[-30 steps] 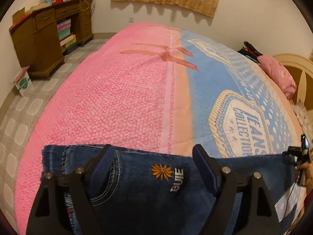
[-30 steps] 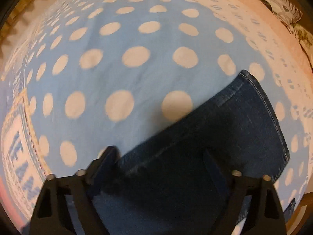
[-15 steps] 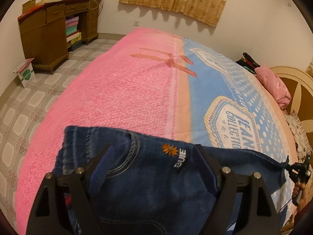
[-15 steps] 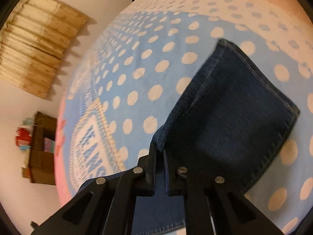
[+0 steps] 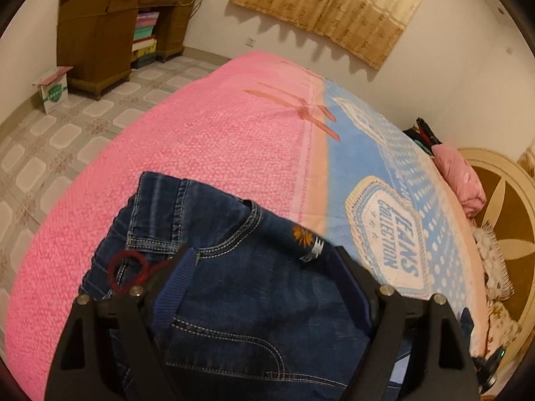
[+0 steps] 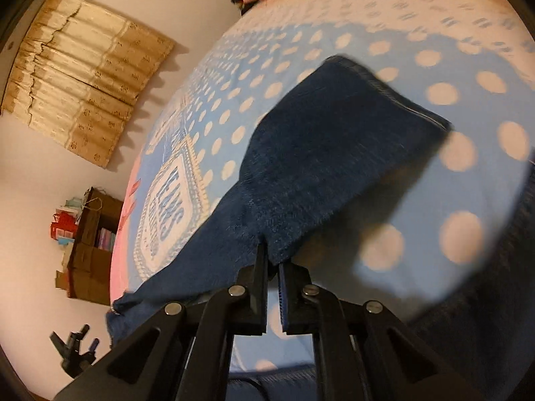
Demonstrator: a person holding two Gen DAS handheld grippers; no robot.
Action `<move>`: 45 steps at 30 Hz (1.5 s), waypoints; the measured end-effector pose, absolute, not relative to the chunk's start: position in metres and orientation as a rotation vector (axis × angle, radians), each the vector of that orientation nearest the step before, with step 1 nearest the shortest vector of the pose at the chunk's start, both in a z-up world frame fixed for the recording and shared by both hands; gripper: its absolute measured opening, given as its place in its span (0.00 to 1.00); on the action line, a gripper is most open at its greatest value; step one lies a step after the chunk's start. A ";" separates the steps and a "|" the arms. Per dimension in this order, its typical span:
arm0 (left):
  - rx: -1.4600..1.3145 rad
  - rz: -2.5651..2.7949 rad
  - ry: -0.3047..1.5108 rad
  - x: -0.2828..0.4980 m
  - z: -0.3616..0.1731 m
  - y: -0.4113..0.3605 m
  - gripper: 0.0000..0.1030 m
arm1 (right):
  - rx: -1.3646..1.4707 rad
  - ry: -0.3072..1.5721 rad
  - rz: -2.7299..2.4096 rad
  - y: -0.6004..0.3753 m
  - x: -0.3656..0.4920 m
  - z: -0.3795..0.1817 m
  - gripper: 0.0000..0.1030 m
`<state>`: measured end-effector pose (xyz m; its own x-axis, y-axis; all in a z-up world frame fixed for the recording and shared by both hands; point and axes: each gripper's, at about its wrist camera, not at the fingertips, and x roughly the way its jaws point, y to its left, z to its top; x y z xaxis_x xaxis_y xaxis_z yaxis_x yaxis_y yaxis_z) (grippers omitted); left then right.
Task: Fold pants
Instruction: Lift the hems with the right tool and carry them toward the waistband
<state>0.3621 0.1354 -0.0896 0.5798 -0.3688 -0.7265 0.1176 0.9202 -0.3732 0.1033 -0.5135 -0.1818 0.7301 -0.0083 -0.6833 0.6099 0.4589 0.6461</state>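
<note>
Dark blue jeans [image 5: 234,287] lie on the bed, waist end toward the pink side, with an orange flower patch [image 5: 302,235] and a red yarn loop [image 5: 125,272] by the waistband. My left gripper [image 5: 264,264] is open, its fingers spread above the waist and pocket area. In the right wrist view my right gripper [image 6: 273,260] is shut on the side edge of a jeans leg [image 6: 321,163] and holds it lifted above the blue dotted cover, the hem hanging free.
The bed cover [image 5: 217,140] is pink on the left and blue with white dots on the right. A wooden desk [image 5: 103,30] and a cardboard box [image 5: 53,88] stand on the tiled floor. A pink pillow [image 5: 458,180] lies at the headboard.
My right gripper has shut on the leg edge and lifted it, tilting over. My left gripper has pulled back and up, showing more of the waistband.
</note>
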 end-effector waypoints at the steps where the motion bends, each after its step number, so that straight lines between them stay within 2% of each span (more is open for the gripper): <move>1: -0.295 -0.285 0.906 0.361 -0.088 0.136 0.81 | 1.046 0.657 -0.431 -0.512 0.093 -0.182 0.03; 6: -0.308 -0.267 0.880 0.362 -0.080 0.136 0.84 | 0.950 0.579 -0.562 -0.504 0.035 -0.169 0.00; 9: -0.304 -0.251 0.902 0.368 -0.084 0.129 0.84 | 1.020 0.580 -0.551 -0.514 0.015 -0.181 0.00; 15: -0.267 -0.282 0.924 0.364 -0.089 0.101 0.84 | 0.811 0.530 -0.316 -0.474 0.067 -0.123 0.02; 16: -0.252 -0.288 0.927 0.363 -0.090 0.097 0.84 | 0.764 0.543 -0.260 -0.462 0.087 -0.113 0.06; 17: -0.246 -0.290 0.927 0.361 -0.090 0.094 0.84 | 0.719 0.573 -0.206 -0.448 0.111 -0.106 0.11; 18: -0.244 -0.294 0.925 0.359 -0.089 0.093 0.84 | 0.693 0.602 -0.161 -0.436 0.130 -0.102 0.30; 19: -0.244 -0.298 0.924 0.357 -0.089 0.093 0.84 | 0.678 0.635 -0.093 -0.421 0.156 -0.099 0.61; 21: -0.240 -0.298 0.928 0.353 -0.088 0.097 0.84 | 0.690 0.650 0.055 -0.392 0.200 -0.097 0.84; 24: -0.219 -0.296 0.937 0.348 -0.087 0.108 0.84 | 0.567 0.721 0.197 -0.335 0.274 -0.094 0.84; 26: -0.194 -0.274 0.949 0.347 -0.086 0.115 0.84 | 0.398 0.795 0.251 -0.290 0.329 -0.097 0.75; 28: -0.187 -0.277 0.949 0.345 -0.084 0.124 0.84 | 0.232 0.870 0.263 -0.254 0.363 -0.110 0.51; 32: -0.169 -0.259 0.925 0.337 -0.079 0.139 0.84 | 0.033 0.996 0.207 -0.225 0.398 -0.152 0.43; 33: -0.163 -0.256 0.920 0.336 -0.078 0.142 0.84 | 0.038 1.030 0.215 -0.226 0.405 -0.160 0.34; 34: -0.159 -0.255 0.916 0.335 -0.078 0.145 0.84 | 0.046 1.059 0.220 -0.225 0.413 -0.167 0.21; 36: -0.159 -0.249 0.916 0.334 -0.078 0.148 0.84 | 0.000 1.039 0.196 -0.222 0.413 -0.165 0.05; 41: -0.208 -0.251 0.915 0.324 -0.081 0.158 0.84 | 0.014 0.894 0.176 -0.217 0.374 -0.115 0.03; 45: -0.240 -0.246 0.895 0.301 -0.079 0.173 0.84 | -0.003 0.768 0.278 -0.192 0.304 -0.066 0.03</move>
